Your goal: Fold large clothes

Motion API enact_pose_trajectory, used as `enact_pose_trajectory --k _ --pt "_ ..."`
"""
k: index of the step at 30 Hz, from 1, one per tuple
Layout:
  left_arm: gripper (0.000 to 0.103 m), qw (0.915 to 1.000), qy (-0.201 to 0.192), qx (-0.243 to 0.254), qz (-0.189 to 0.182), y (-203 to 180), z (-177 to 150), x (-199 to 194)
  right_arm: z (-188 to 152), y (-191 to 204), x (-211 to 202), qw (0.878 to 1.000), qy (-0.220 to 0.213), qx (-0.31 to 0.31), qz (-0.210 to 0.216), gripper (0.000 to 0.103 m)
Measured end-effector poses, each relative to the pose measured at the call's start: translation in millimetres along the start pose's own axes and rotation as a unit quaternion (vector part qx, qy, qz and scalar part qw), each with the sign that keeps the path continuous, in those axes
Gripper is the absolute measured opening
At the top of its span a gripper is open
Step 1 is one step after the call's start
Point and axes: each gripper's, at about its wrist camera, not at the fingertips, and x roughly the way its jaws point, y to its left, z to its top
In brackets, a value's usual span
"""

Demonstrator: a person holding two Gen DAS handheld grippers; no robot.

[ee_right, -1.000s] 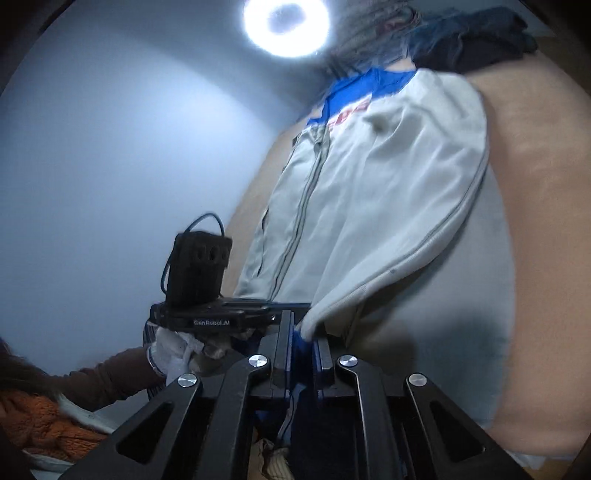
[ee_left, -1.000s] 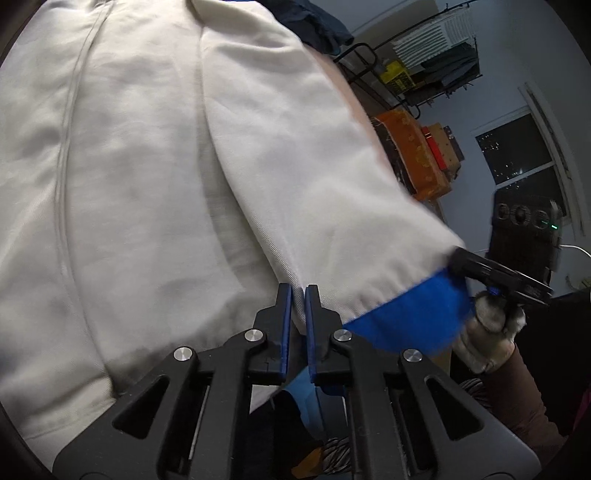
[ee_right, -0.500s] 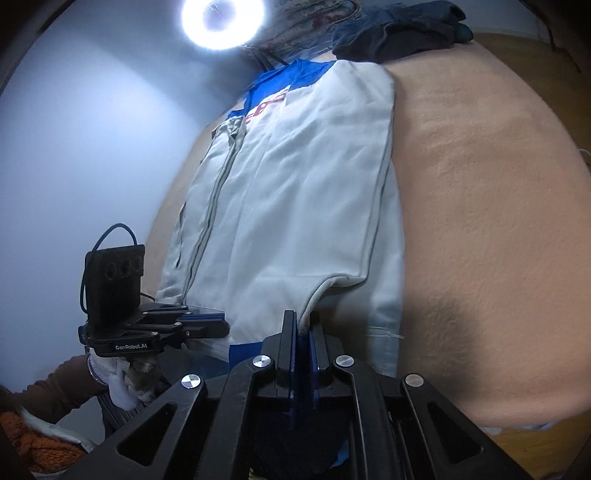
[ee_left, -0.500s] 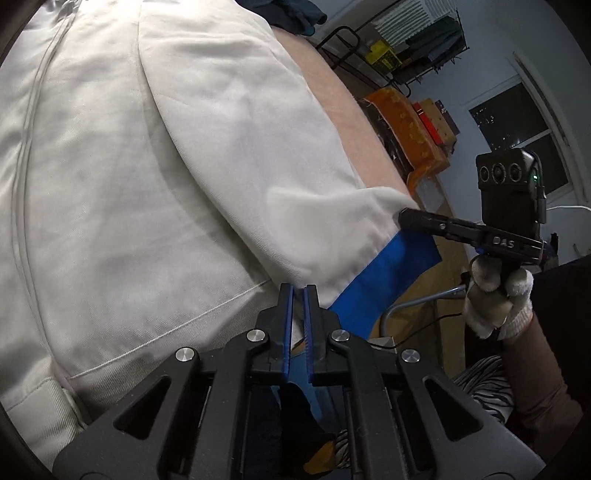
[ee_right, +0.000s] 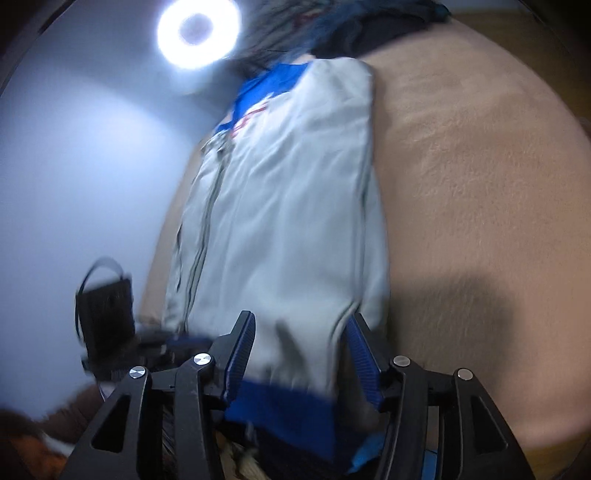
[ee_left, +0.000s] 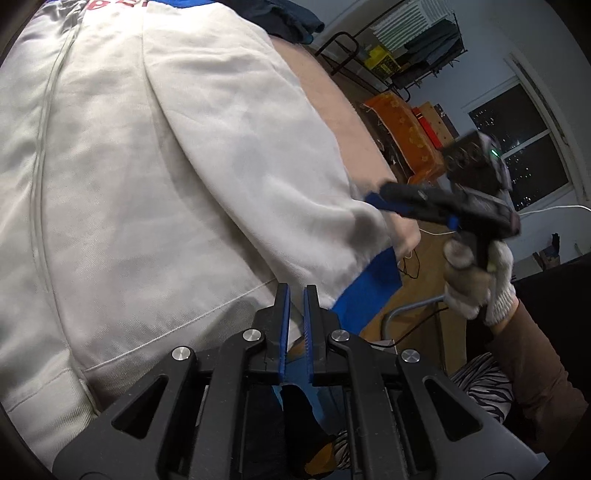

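A white zip-up jacket (ee_left: 166,166) with blue trim lies lengthwise on a tan blanket, its sleeve folded along the right side. My left gripper (ee_left: 296,290) is shut on the jacket's lower edge, where white cloth and the blue hem (ee_left: 369,288) run between its pads. In the right wrist view the jacket (ee_right: 288,206) stretches away from my right gripper (ee_right: 301,325), whose jaws are opening. The sleeve end and blue cuff (ee_right: 280,410) lie loose between the spread fingers, not pressed. The right gripper (ee_left: 388,197) also shows in the left wrist view, held by a gloved hand (ee_left: 476,280) at the sleeve end.
The tan blanket (ee_right: 480,184) reaches wide to the jacket's right. A heap of dark clothes (ee_right: 388,22) lies beyond the collar. A ring light (ee_right: 197,31) glares above. A metal rack (ee_left: 417,44), an orange cushion (ee_left: 406,136) and a window stand off the bed's far side.
The right gripper came down onto the blanket and opened, letting go of the sleeve end, which now lies along the jacket's side. The left gripper stayed shut on the hem.
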Motion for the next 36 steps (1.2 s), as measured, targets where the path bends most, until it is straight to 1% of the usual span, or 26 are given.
enact_pose_trajectory --k 1,2,3,5,7,8,9,10,11,12,14,17,18,19,20,21,23,24,26,29,31,33,34,35,36 --pt "0.004 1.0 0.002 -0.004 -0.001 1 -2 2 4 -4 5 1.0 0.001 0.005 -0.004 0.055" --pt "0.004 1.0 0.004 -0.007 -0.001 3 -5 0 10 -9 10 1.0 0.002 0.014 -0.009 0.049" --pt "0.004 0.9999 0.007 -0.008 -0.001 4 -6 1 15 -13 15 1.0 0.002 0.023 -0.006 0.041" --pt "0.004 0.9999 0.013 -0.005 0.0 3 -7 5 27 -19 21 0.999 -0.001 0.035 0.003 0.038" --pt "0.004 0.9998 0.019 0.0 0.003 0 -6 9 36 -20 24 0.999 -0.007 0.033 -0.001 0.03" --pt "0.004 0.9998 0.021 0.001 0.003 -2 -4 11 41 -20 27 0.999 -0.008 0.034 -0.004 0.015" --pt "0.004 0.9997 0.024 0.001 0.001 -2 -5 12 43 -18 30 0.999 -0.006 0.031 -0.007 0.005" --pt "0.004 0.9996 0.028 -0.001 -0.004 -3 -5 14 45 -12 33 1.0 -0.005 0.017 -0.019 0.004" --pt "0.004 0.9995 0.03 -0.001 -0.007 -5 -7 14 47 -4 34 0.999 -0.006 -0.002 -0.04 0.002" --pt "0.004 0.9994 0.033 0.002 -0.009 -7 -8 15 48 6 33 0.997 -0.01 -0.025 -0.067 0.001" --pt "0.004 0.9992 0.039 0.011 -0.008 -11 -8 18 50 17 33 0.995 -0.021 -0.041 -0.089 0.001" --pt "0.004 0.9987 0.042 0.029 -0.005 -18 -9 18 50 1 34 0.993 -0.016 -0.015 -0.118 0.001" --pt "0.004 0.9985 0.043 0.033 -0.006 -19 -10 17 47 -5 32 0.993 -0.02 -0.005 -0.115 0.001" --pt "0.004 0.9984 0.042 0.038 -0.008 -21 -11 12 46 -7 31 0.994 -0.023 -0.001 -0.107 0.004" --pt "0.003 0.9984 0.039 0.039 -0.01 -22 -12 7 43 -9 28 0.995 -0.025 0.002 -0.095 0.013" --pt "0.004 0.9985 0.035 0.039 -0.015 -21 -9 2 39 -11 22 0.996 -0.027 0.006 -0.089 0.034" --pt "0.004 0.9987 0.018 0.041 -0.025 -23 -6 -13 30 -16 10 0.996 -0.041 0.015 -0.076 0.053" --pt "0.004 0.9987 0.009 0.043 -0.026 -25 -2 -16 22 -21 3 0.997 -0.049 0.02 -0.061 0.058" --pt "0.004 0.9984 -0.009 0.049 -0.026 -28 7 -22 10 -32 -2 0.997 -0.047 0.038 -0.039 0.064" --pt "0.004 0.9983 -0.023 0.052 -0.017 -31 24 -18 -7 -49 -1 0.997 -0.038 0.062 -0.019 0.064" --pt "0.004 0.9977 -0.03 0.06 0.003 -33 32 -10 -12 -51 2 0.997 -0.045 0.068 0.005 0.064" --pt "0.004 0.9977 -0.023 0.062 0.017 -29 31 6 -16 -49 3 0.997 -0.036 0.069 0.028 0.064" --pt "0.004 0.9981 -0.01 0.057 0.022 -26 28 18 -18 -46 5 0.997 -0.03 0.066 0.032 0.062" --pt "0.004 0.9982 0.012 0.053 0.025 -22 26 32 -19 -42 8 0.997 -0.025 0.061 0.033 0.045" --pt "0.003 0.9974 0.037 0.051 0.037 -17 23 45 -22 -37 15 0.998 -0.011 0.053 0.033 0.033"
